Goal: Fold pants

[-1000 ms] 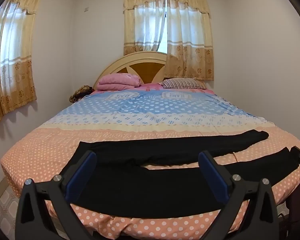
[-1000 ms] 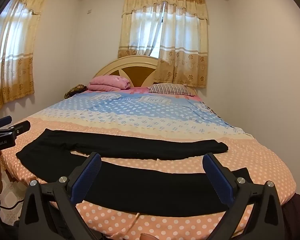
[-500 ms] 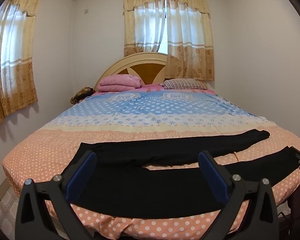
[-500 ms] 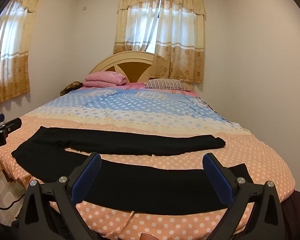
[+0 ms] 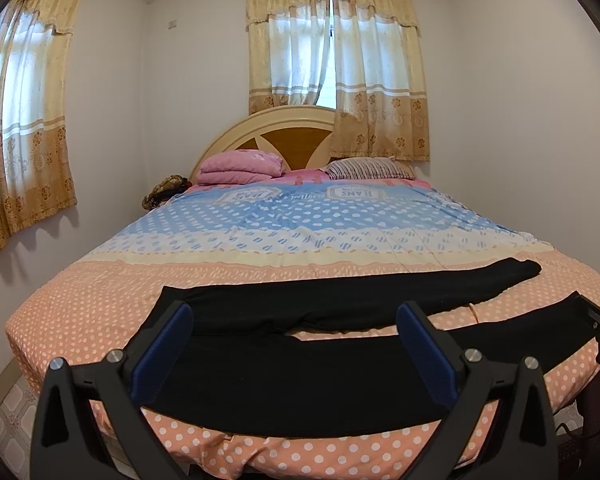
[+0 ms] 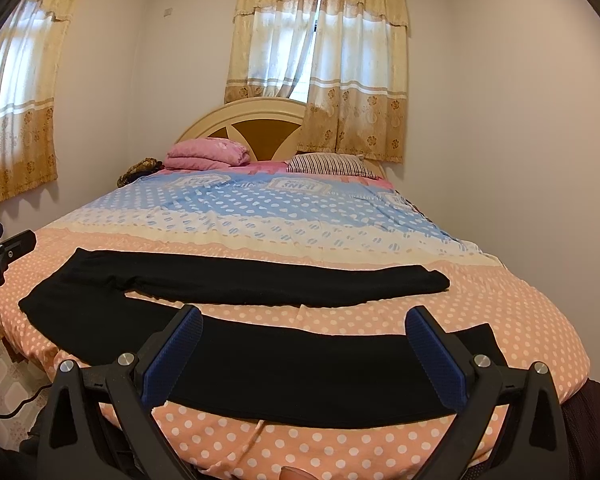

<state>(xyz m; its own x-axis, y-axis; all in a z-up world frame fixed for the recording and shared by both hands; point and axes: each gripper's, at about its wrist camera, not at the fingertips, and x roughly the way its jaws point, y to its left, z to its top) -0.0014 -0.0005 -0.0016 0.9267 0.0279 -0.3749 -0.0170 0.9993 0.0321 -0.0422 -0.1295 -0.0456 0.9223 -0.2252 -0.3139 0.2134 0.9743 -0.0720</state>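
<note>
Pants (image 5: 300, 376) lie flat across the lower frame on the bed (image 5: 100, 304), just beyond the left claw (image 5: 296, 348) and right claw (image 6: 304, 352), both spread wide, grasping nothing.

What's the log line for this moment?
phase: pre-grasp | left gripper: open | right gripper: open | pants: flat on bed, unfolded

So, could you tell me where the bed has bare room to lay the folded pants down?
The blue and cream quilt between the far leg and the pillows is bare. The pink blanket and striped pillow crowd the headboard. The black pants fill the near edge, leaving a thin strip between the legs.
</note>
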